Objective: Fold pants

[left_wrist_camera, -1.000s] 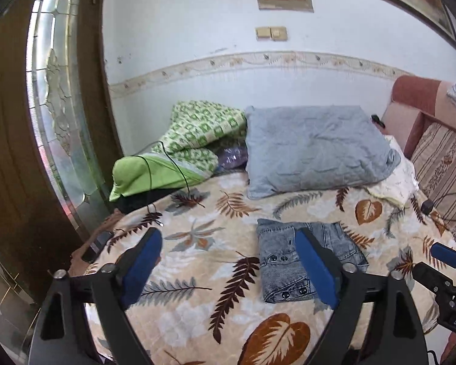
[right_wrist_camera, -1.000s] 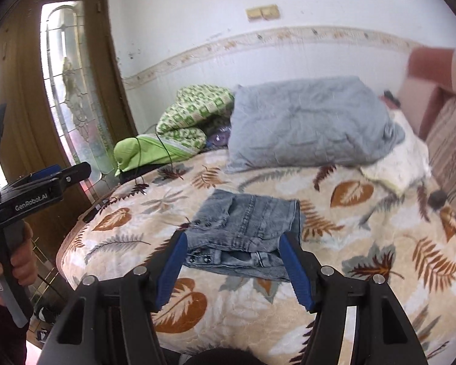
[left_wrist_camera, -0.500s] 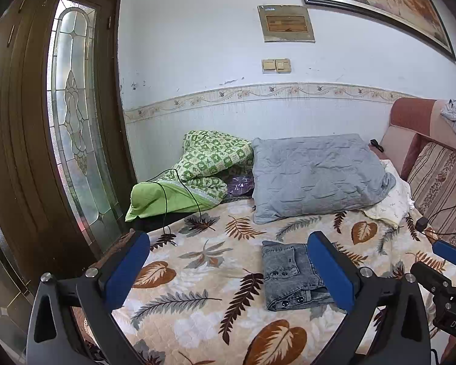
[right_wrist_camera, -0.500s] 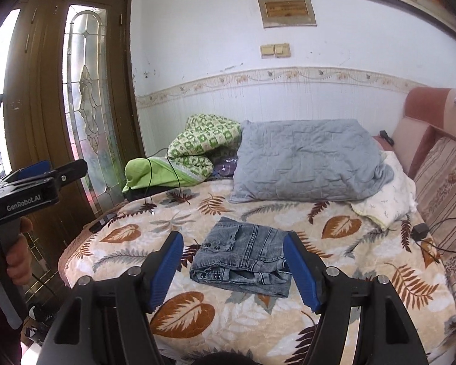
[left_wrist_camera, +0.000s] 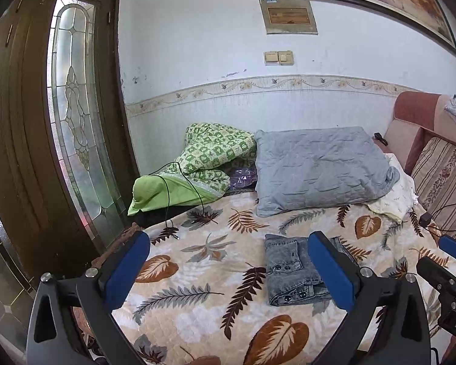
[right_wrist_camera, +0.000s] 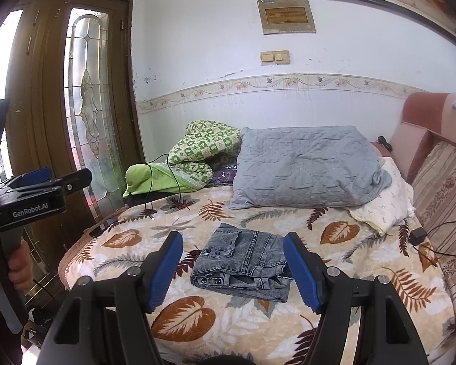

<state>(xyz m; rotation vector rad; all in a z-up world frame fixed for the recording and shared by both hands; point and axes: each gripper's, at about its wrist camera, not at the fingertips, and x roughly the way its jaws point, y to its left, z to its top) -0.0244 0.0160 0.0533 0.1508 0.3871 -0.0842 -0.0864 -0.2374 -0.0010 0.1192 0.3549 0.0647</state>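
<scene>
The grey denim pants (right_wrist_camera: 243,261) lie folded into a compact bundle on the leaf-patterned bedspread (right_wrist_camera: 334,258). They also show in the left wrist view (left_wrist_camera: 291,270), partly hidden behind my right-hand finger pad. My left gripper (left_wrist_camera: 228,267) is open and empty, held back from the bed, left of the pants. My right gripper (right_wrist_camera: 234,267) is open and empty, held back from the bed with the pants seen between its fingers. The left gripper also shows at the left edge of the right wrist view (right_wrist_camera: 39,188).
A grey pillow (right_wrist_camera: 307,167), a green checked quilt (right_wrist_camera: 197,155) with a black cable over it, and a white cloth (right_wrist_camera: 386,203) lie at the bed's head. A striped sofa back (right_wrist_camera: 440,200) runs along the right. A wooden door (left_wrist_camera: 45,140) stands left.
Both grippers have drawn back and up from the bed. The folded pants look smaller and farther away and have not moved.
</scene>
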